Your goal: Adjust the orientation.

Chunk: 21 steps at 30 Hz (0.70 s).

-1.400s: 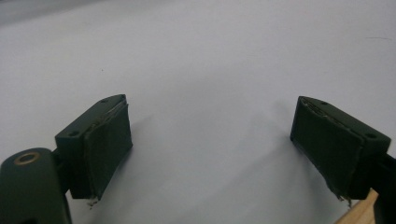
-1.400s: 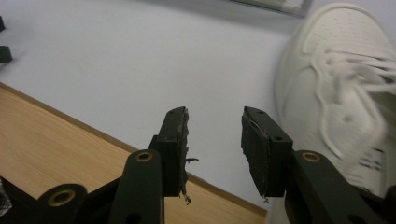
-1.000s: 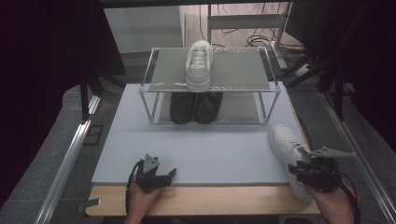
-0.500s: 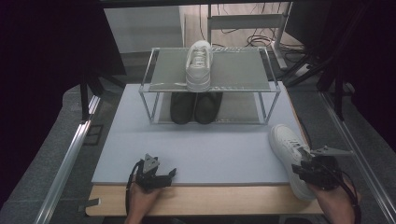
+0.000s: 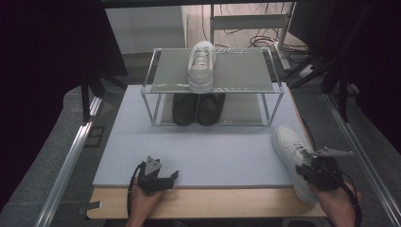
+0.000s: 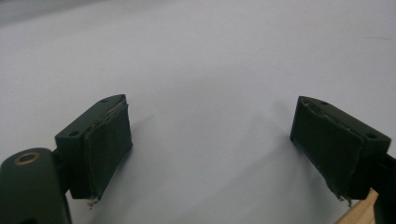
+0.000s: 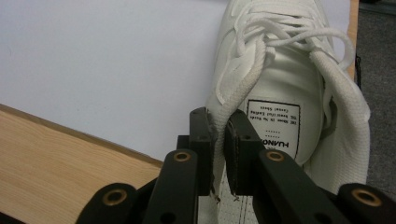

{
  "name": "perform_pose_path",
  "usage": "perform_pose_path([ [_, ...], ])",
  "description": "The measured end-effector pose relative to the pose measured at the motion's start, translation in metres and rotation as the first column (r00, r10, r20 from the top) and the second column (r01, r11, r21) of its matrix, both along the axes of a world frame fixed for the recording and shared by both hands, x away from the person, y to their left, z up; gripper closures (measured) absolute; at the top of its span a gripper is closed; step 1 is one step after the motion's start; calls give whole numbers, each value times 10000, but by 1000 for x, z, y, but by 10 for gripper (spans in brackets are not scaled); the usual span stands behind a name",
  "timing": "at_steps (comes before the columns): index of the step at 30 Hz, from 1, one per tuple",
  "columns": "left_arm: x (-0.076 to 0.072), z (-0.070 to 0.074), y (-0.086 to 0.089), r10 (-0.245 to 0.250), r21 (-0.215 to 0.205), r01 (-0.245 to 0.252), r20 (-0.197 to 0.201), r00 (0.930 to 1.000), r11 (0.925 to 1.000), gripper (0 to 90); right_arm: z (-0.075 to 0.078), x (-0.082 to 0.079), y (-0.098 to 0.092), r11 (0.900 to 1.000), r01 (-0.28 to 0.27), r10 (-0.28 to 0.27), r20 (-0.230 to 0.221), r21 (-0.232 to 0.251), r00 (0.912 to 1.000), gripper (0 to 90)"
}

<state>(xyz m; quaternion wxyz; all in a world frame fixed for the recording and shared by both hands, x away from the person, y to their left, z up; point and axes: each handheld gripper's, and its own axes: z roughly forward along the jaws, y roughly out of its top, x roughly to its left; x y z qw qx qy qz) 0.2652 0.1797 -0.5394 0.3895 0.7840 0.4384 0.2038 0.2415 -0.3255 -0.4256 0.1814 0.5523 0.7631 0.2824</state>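
Gripping the white sneaker (image 7: 285, 121) by its collar at the mat's right edge, our right gripper (image 7: 219, 135) has just closed; our left gripper (image 6: 210, 140) idles agape; next we lift toward the rack (image 5: 156, 71).

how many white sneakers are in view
2. One white sneaker stands on the top shelf of the rack; the other white sneaker lies at the mat's right edge, its collar pinched in the right gripper. More may be hidden behind the dark pair.
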Motion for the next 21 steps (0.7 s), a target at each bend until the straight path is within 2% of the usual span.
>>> perform_pose_path([
  [13, 0, 0, 0, -2, 1, 2, -1, 10000, 10000, 123, -1, -1, 15, 9985, -545, 546, 201, -76, 9983, 841],
  [21, 0, 0, 0, 0, -1, 0, 1, 10000, 10000, 123, -1, 3, 33, 9941, -1089, 1089, 165, -34, 9939, 842],
])
